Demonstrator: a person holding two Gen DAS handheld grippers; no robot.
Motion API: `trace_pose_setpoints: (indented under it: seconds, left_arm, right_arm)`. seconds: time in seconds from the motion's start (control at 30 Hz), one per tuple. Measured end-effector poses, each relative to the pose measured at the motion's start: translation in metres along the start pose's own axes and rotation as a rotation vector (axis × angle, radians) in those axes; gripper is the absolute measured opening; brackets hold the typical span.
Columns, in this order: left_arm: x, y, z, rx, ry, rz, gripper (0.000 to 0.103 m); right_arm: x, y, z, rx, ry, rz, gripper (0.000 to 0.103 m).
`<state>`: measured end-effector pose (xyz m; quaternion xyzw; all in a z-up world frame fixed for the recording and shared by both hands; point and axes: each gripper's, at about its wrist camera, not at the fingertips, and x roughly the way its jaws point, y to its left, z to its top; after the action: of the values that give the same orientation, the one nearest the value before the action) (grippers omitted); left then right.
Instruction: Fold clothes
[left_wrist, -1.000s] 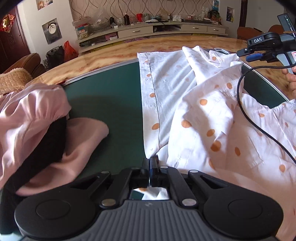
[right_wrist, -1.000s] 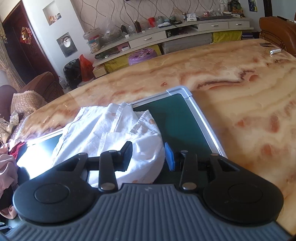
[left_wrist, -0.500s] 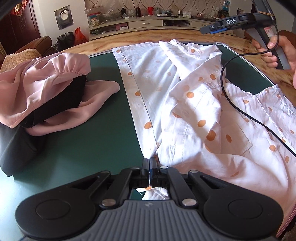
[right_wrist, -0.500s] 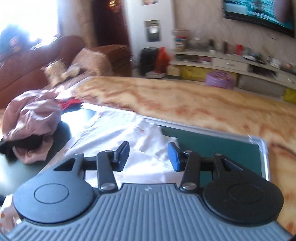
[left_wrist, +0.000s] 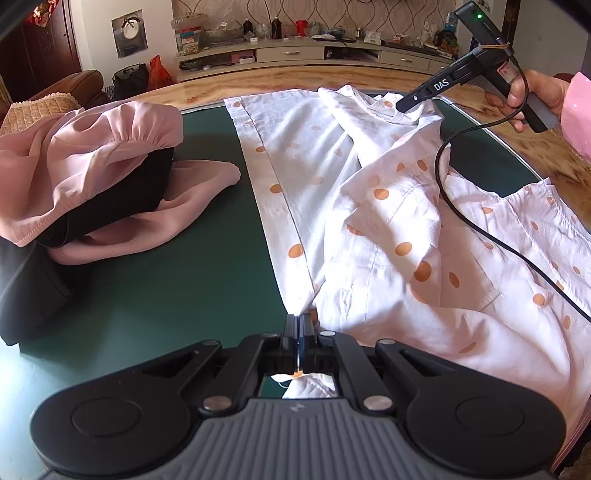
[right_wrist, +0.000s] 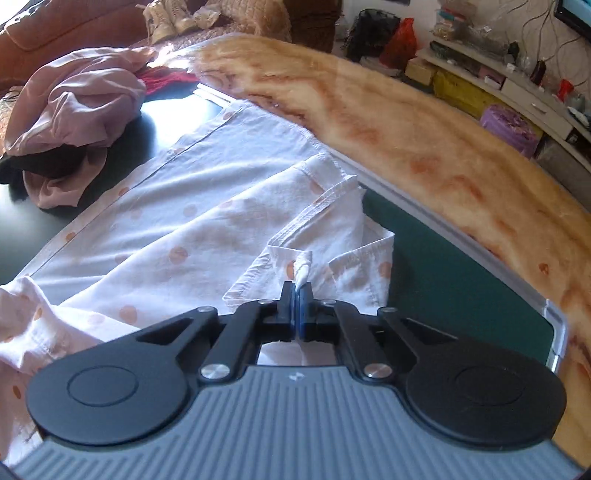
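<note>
A white shirt with orange dots (left_wrist: 369, 206) lies spread over the green mat (left_wrist: 177, 288) that covers the marble-patterned tabletop (right_wrist: 424, 140). Its button placket runs straight down the mat toward the left gripper (left_wrist: 298, 321), which is clenched on the shirt's hem at the near edge of the mat; a bit of white cloth pokes out behind the closed jaws. The rest of the shirt lies rumpled to the right of that gripper, reaching the mat's right edge.

The right gripper (right_wrist: 297, 295) is at the far right corner of the mat, its jaws pressed together on a thin twist of white fabric by the shirt's collar (right_wrist: 332, 221). In the left wrist view, this gripper (left_wrist: 406, 105) sits on the collar end, held by a hand (left_wrist: 535, 96) in a pink sleeve (left_wrist: 578, 110), with a black cable (left_wrist: 480, 229) trailing across the shirt.

A heap of pink garment (left_wrist: 92, 166) over black clothing (left_wrist: 33, 284) sits at the mat's left side, apart from the shirt.
</note>
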<state>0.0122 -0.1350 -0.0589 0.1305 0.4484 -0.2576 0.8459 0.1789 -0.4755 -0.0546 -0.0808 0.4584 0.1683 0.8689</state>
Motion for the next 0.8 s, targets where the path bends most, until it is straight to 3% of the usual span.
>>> trace_pose_setpoints:
  seconds: [0.1, 0.17, 0.27, 0.37, 0.47, 0.63, 0.8]
  left_arm:
    - [0.000, 0.002, -0.001, -0.005, -0.005, -0.007, 0.000]
    - [-0.001, 0.002, -0.002, -0.007, -0.008, -0.011, 0.000]
    - [-0.001, 0.004, -0.003, -0.013, -0.011, -0.020, 0.000]
    - [-0.002, 0.006, -0.004, -0.019, -0.015, -0.029, 0.000]
    - [-0.003, 0.007, -0.005, -0.025, -0.017, -0.036, 0.000]
    - [-0.004, 0.009, -0.007, -0.034, -0.019, -0.049, 0.000]
    - [-0.005, 0.012, -0.007, -0.034, -0.018, -0.061, 0.000]
  right_arm:
    - [-0.030, -0.021, 0.004, 0.168, -0.098, -0.116, 0.004]
    - [-0.059, -0.048, 0.006, 0.384, -0.181, -0.219, 0.003]
    - [-0.096, -0.087, -0.002, 0.675, -0.288, -0.268, 0.003]
    - [-0.122, -0.110, -0.010, 0.841, -0.345, -0.327, 0.003]
    - [-0.135, -0.121, -0.012, 0.917, -0.366, -0.397, 0.003]
    - [-0.146, -0.130, -0.017, 1.016, -0.440, -0.436, 0.003]
    - [-0.168, -0.133, -0.022, 1.042, -0.539, -0.502, 0.003]
